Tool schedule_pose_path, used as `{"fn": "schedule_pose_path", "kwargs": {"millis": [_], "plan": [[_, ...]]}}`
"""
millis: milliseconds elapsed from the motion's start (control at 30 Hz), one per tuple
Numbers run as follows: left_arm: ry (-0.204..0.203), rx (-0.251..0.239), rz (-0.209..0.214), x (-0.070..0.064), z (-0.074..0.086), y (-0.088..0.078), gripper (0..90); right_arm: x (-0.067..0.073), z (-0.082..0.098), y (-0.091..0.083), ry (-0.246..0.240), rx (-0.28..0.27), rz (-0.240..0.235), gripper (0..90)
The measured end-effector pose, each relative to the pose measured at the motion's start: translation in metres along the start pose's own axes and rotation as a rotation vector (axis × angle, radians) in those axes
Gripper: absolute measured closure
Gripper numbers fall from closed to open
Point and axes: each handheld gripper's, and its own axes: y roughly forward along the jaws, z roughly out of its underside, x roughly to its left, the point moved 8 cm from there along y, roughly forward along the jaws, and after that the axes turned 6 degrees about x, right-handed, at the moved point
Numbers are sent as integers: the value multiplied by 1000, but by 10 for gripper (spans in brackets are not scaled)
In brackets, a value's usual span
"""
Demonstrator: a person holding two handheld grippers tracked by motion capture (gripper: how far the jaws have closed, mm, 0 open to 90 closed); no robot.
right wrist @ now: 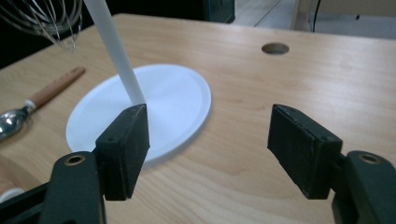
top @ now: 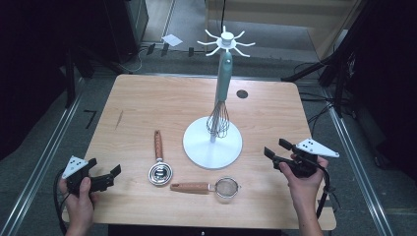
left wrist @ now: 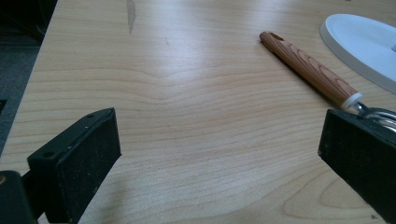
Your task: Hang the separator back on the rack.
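- High view: the wooden table (top: 147, 98) carries a white stand (top: 212, 142) with a round flat base, a thin upright pole and a ring of hooks at its top.
- From one hook hangs a whisk (top: 222, 98), its pale teal handle above and its wire loops down, long axis upright along the pole, wires just over the base.
- Left of the base lies a scoop (top: 159, 160) with a wood-grain handle and a shiny metal bowl; its long axis runs away from the person, handle to the far side, bowl to the near side.
- Before the base lies a small strainer (top: 206, 187), wooden handle to the left, mesh cup to the right, long axis across the table.
- Right gripper (top: 274, 150) is held near the right of the base; its fingers are spread apart with nothing between them.
- Left gripper (top: 104, 172) is at the near left edge, fingers spread wide and holding nothing, the scoop just beside them.
- No readable writing on any thing.
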Motion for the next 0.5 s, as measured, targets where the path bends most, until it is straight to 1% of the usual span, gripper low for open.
{"fn": "schedule_pose_path", "kwargs": {"millis": [33, 100, 167, 233, 267, 300, 333, 367, 400, 433, 467, 500], "plan": [[0, 0, 0, 0, 0, 0, 0, 0, 0, 0, 0, 0, 0, 308], [1, 3, 1, 0, 0, 0, 0, -2, 6, 1, -19, 37, 17, 337], [0, 4, 2, 0, 0, 0, 0, -1, 14, 4, -31, 66, 12, 375], [0, 4, 2, 0, 0, 0, 0, 0, 16, 5, -33, 71, 5, 392], [0, 4, 1, 0, 0, 0, 0, 2, 19, 7, -34, 83, -12, 419], [-1, 5, 1, 0, 0, 0, 0, 8, 22, 10, -58, 110, -54, 461], [-1, 7, 2, 0, 0, 0, 0, 8, 22, 10, -58, 110, -54, 461], [0, 8, 2, 0, 0, 1, 0, 15, 23, 14, -95, 137, -91, 483], [3, 9, 5, -1, 0, 1, 0, 15, 23, 14, -95, 137, -91, 483], [6, 9, 2, -1, 0, 1, 0, 19, 23, 15, -112, 149, -111, 501], [10, 11, 2, -1, 0, 1, 0, 27, 23, 18, -168, 167, -155, 554], [19, 17, -2, -2, 1, 1, 0, 31, 23, 19, -197, 176, -158, 569]]}}
